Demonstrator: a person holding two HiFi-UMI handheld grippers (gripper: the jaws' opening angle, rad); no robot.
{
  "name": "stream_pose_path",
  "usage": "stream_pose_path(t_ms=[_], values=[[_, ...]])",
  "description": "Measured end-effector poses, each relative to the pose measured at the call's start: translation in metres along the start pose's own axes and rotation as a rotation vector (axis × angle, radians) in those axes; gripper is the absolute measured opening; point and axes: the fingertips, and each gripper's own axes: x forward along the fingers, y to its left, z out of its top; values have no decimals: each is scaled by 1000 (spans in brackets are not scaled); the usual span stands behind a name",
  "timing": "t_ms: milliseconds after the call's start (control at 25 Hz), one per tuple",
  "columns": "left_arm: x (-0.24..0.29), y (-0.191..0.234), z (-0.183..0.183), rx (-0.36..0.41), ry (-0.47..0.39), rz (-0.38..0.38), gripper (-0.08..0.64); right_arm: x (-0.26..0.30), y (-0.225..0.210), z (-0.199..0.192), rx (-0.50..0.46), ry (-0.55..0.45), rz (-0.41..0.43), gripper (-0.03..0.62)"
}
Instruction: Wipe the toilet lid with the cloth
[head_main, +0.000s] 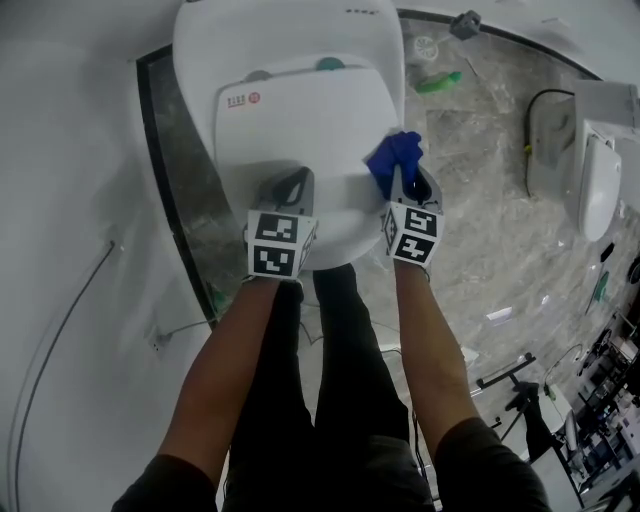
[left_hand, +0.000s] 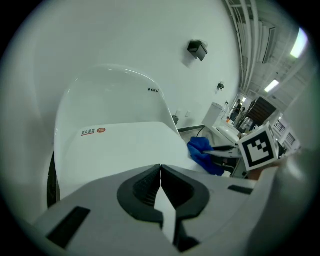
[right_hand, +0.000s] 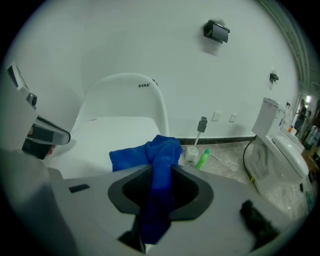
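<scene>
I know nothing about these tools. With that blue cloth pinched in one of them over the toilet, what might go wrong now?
The right gripper pinches the blue cloth as a narrow bunch, so dragging might pull it free or wipe only a thin strip. The cloth sits at the right edge of the toilet lid, so a stroke may slide off. The left gripper, shut and empty, is over the lid nearby and might get bumped.

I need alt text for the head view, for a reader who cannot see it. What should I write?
Seen from above, a person's right gripper holds a blue cloth at the right edge of a closed white toilet lid, while the left gripper, shut and empty, is over the lid's front.
</scene>
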Motion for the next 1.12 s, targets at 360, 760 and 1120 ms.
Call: stream_pose_path(t_ms=[360,760,1120], values=[[-43,18,-18,-83,-51,43,12,-46,80,34,-100,-145,111,95],[-125,99,-96,-277,-42,176,12,-76,257,17,-197,-119,333,95],[-126,101,-115,-331,-68,184,12,-63,299,-17,-275,-52,394,95]])
